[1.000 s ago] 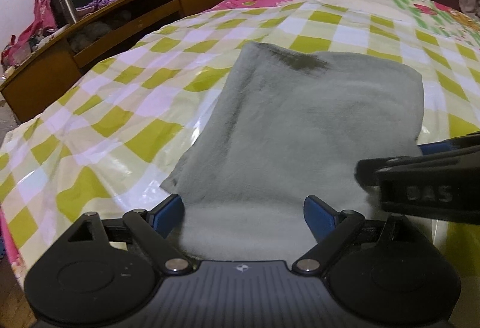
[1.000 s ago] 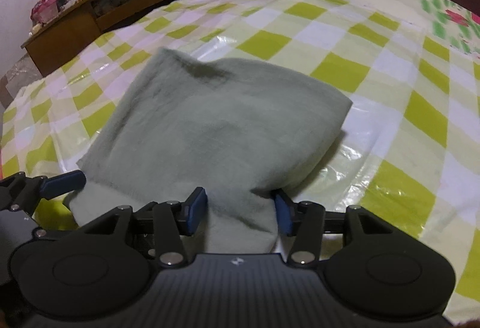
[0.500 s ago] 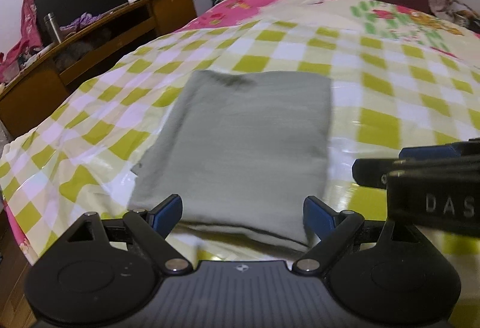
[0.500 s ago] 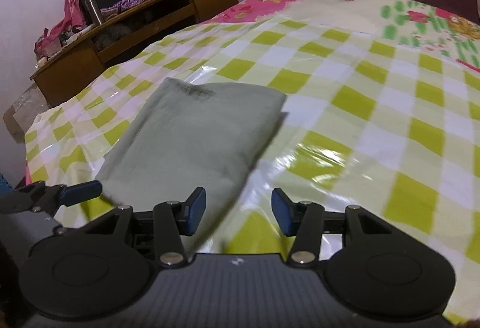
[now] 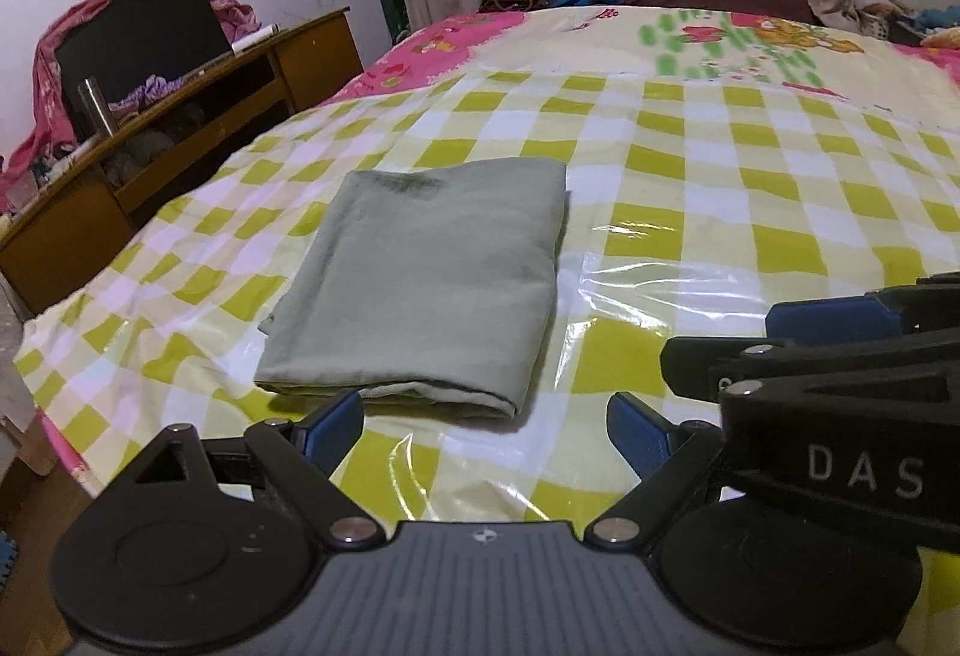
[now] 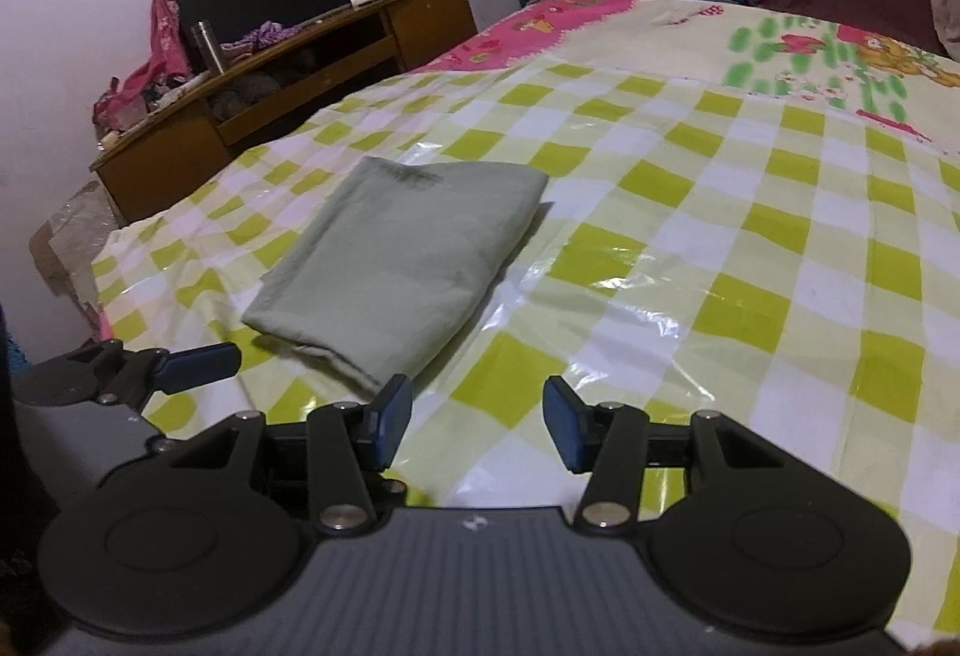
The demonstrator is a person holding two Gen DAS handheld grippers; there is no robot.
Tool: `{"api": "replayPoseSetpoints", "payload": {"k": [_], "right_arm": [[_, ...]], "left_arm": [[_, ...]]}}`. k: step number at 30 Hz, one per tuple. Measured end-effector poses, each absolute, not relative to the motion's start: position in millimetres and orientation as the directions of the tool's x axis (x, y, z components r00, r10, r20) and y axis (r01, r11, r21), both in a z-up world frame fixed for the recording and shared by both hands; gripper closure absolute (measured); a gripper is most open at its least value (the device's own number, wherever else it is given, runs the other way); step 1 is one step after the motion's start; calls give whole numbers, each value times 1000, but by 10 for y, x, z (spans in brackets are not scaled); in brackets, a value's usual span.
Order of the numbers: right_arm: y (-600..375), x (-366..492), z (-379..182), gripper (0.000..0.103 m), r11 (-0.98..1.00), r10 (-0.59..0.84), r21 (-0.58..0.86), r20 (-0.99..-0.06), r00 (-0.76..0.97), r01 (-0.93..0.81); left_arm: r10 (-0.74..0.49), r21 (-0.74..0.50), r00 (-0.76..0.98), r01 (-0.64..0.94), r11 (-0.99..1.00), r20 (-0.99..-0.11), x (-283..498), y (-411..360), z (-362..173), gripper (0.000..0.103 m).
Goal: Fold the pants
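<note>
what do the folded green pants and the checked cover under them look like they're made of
Folded pants: a soft, matte woven fabric, perhaps cotton; it shows no shine, and its edges are limp and rounded.

Checked cover: probably thin plastic or vinyl sheet printed in yellow-green and white; it is glossy, with bright glare streaks and crinkled, stiff wrinkles near the pants, also seen in the right wrist view.

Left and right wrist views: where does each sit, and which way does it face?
Left wrist: behind the open left gripper, facing the folded pants on the bed; right gripper intrudes at right.
Right wrist: behind the open right gripper, facing up the bed; left gripper at left.
Shared: pants, wooden desk.
</note>
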State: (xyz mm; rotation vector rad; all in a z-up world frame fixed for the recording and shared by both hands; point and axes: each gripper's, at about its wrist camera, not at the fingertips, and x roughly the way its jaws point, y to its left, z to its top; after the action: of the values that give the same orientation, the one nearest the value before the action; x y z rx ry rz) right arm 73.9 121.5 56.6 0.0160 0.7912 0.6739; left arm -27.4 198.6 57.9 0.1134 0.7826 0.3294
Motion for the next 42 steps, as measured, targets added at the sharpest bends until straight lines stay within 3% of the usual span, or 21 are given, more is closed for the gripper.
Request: {"api": "replayPoseSetpoints", "payload": {"k": [19,42], "right_arm": [[1050,518,556,52,804,559,272,-651,514,-529],[1094,455,537,52,804,552,262,-663,506,-533]], "left_arm": [[418,276,640,-315,908,-645,-518,1991,604,0],[432,246,621,-365,898,-654,-567,2115,589,0]]}}
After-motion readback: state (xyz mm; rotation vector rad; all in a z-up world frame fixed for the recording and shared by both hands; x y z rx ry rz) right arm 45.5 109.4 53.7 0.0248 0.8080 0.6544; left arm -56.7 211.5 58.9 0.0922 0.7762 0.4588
